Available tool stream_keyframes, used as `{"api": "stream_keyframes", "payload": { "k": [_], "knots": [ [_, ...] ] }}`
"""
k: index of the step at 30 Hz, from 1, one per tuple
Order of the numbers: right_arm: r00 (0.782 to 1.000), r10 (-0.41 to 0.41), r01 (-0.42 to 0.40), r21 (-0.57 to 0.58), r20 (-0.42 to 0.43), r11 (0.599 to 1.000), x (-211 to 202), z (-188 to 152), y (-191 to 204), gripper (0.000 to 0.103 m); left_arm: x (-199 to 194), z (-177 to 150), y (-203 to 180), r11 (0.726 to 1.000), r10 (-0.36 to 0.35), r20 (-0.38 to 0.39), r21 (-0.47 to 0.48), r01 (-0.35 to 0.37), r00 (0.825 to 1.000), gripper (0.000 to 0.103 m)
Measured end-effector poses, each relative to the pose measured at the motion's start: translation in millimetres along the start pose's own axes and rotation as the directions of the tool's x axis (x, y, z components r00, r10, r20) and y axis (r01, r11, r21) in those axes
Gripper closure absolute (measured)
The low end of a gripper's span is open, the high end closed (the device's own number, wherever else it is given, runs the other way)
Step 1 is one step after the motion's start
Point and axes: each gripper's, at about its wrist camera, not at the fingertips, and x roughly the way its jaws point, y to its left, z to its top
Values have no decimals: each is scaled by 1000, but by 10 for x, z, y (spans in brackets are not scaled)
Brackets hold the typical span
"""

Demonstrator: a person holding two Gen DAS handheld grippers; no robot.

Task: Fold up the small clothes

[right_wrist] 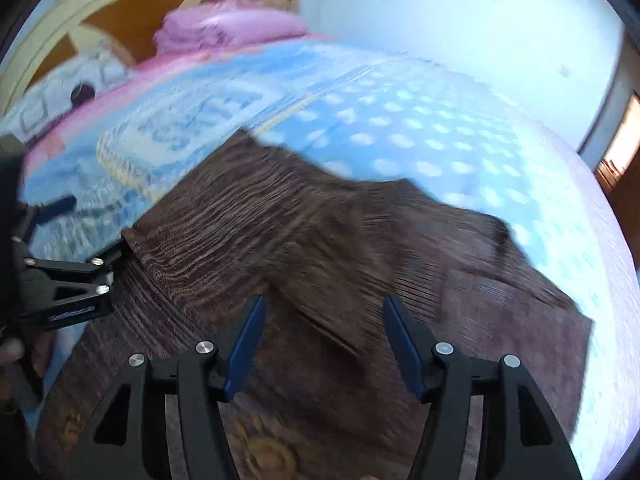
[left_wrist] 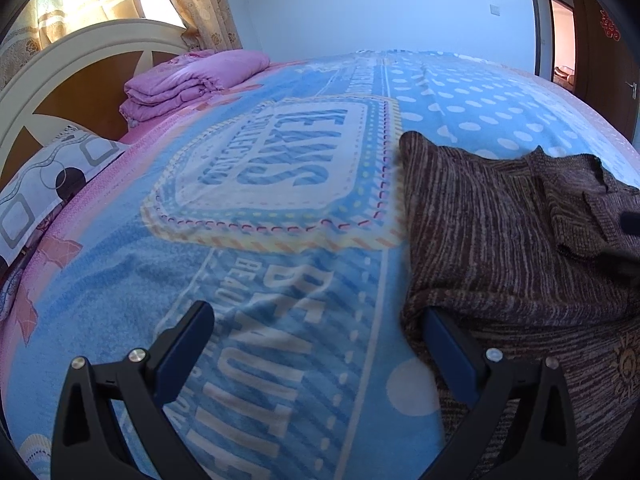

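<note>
I am mid-fold: the brown striped knit garment [right_wrist: 320,240] lies on the blue printed bed blanket [left_wrist: 280,240], centre-right. My right tongs [right_wrist: 324,344] hover spread above it, empty; left tongs [left_wrist: 320,344] spread at its left edge. Next, I'd pinch an edge.

- brown striped knit garment [left_wrist: 500,232] lies spread on the blue blanket, toward the right side of the left wrist view.
- fine lighter lines run through the dark brown knit; a tan round motif sits on the part nearest the cameras.
- 1 flap of the knit is folded over onto the body near its right edge, making a double layer with a raised rim.
- in the right wrist view the same garment [right_wrist: 320,240] looks blurred, its far edge jagged against the dotted blue.
</note>
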Motion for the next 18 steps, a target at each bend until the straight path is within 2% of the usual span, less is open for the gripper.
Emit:
{"api": "stream_keyframes", "payload": {
  "k": [1, 3, 4, 7, 9, 11, 14, 16, 18],
  "knots": [
    [1000, -18, 18, -12, -13, 1000, 91, 5, 21, 67, -1, -1, 8, 1000, -2, -2, -1, 2, 1000, 0],
    [999, -37, 37, 24, 13, 999, 55, 29, -70, 87, 3, 2, 20, 1000, -5, -3, -3, 5, 1000, 0],
    [999, -47, 45, 55, 25, 997, 9, 34, -157, 92, 2, 3, 20, 1000, -6, -3, -4, 6, 1000, 0],
    [990, -133, 124, 157, 45, 980, -158, -14, -558, 92, 8, 4, 15, 1000, -8, -6, -5, 8, 1000, 0],
    [982, -186, 177, 222, 18, 959, -208, -107, -851, 92, 4, 2, 15, 1000, -9, -5, -7, 9, 1000, 0],
    [979, -202, 197, 266, -10, 943, -238, -231, -1079, 92, -1, 1, 24, 1000, -12, -3, -8, 12, 1000, 0],
    [989, -146, 139, 336, -4, 932, -334, -402, -1251, 92, -16, -4, 22, 1000, -14, 2, -6, 14, 1000, 0],
    [997, -64, 46, 351, 40, 935, -463, -507, -1188, 92, -52, -15, 23, 1000, -22, 9, -4, 22, 1000, 0],
    [995, 50, -75, 344, 83, 936, -563, -593, -1070, 82, -131, -60, 57, 999, -36, 15, -16, 36, 999, 0]
  ]
}}
